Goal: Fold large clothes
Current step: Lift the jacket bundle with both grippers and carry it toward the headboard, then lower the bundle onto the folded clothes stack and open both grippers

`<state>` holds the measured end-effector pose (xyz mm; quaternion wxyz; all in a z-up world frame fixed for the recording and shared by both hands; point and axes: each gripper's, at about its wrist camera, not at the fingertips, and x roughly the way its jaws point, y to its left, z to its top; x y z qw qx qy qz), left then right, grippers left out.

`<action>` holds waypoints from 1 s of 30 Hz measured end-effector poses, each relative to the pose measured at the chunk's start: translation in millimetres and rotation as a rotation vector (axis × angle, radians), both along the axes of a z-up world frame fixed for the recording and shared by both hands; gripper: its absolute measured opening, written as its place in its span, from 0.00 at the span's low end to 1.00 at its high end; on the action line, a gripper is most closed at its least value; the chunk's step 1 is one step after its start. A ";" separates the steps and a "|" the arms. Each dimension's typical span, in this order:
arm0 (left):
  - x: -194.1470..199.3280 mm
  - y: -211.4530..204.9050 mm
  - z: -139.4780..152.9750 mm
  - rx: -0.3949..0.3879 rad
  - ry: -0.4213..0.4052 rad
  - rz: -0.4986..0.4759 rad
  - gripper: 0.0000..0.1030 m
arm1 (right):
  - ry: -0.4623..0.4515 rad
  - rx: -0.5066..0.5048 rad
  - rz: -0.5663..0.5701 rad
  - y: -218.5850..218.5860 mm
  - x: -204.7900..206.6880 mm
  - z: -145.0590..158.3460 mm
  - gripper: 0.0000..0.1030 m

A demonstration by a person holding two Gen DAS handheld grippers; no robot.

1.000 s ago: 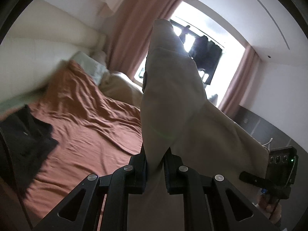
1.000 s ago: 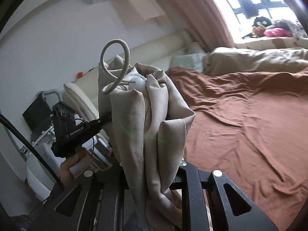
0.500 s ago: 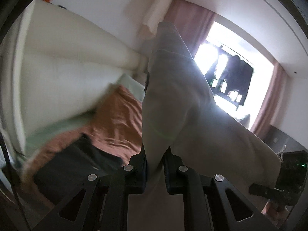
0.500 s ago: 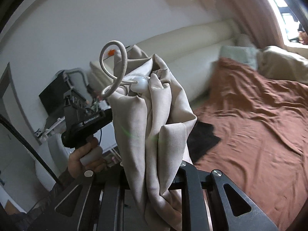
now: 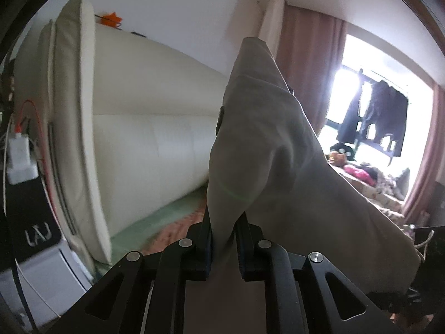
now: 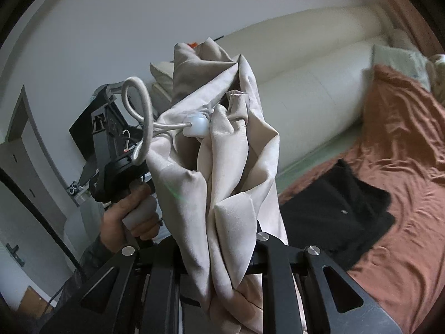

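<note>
Two grippers are up in the air and each is clamped on the same beige garment (image 5: 267,150). On my left wrist view, the left gripper (image 5: 224,236) has its jaws pinched tight on a narrow gather of the fabric, which rises in a tall peak above the fingers and slopes away to the right toward the far edge of the frame. Behind it on the left stands the cream padded headboard (image 5: 144,144), with a small orange object (image 5: 109,19) on top of it. At far right I see pink curtains (image 5: 308,64) and a bright window with dark clothes (image 5: 375,117) hanging in front of it.

On my right wrist view, the right gripper (image 6: 219,253) is closed on a thick bunch of the garment (image 6: 222,167), folded in several layers that stand up between the fingers. A grey drawstring loop (image 6: 139,117) with a round white toggle (image 6: 198,125) sticks out of the bunch to the left. Further left, the person's hand (image 6: 130,217) grips the handle of the left gripper, just beside the cloth. To the right lies the bed, covered by a rust-brown sheet (image 6: 403,183), with a black garment (image 6: 339,208) lying flat on its near-left part. A pale pillow (image 6: 397,61) sits at the far end by the headboard.
</note>
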<state>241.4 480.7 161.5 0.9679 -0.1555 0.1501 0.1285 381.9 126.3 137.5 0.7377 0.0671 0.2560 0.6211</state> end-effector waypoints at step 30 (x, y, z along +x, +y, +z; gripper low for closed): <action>240.5 43.4 -150.9 0.034 0.367 0.078 0.26 | 0.319 -0.059 -0.161 64.5 218.2 -139.0 0.13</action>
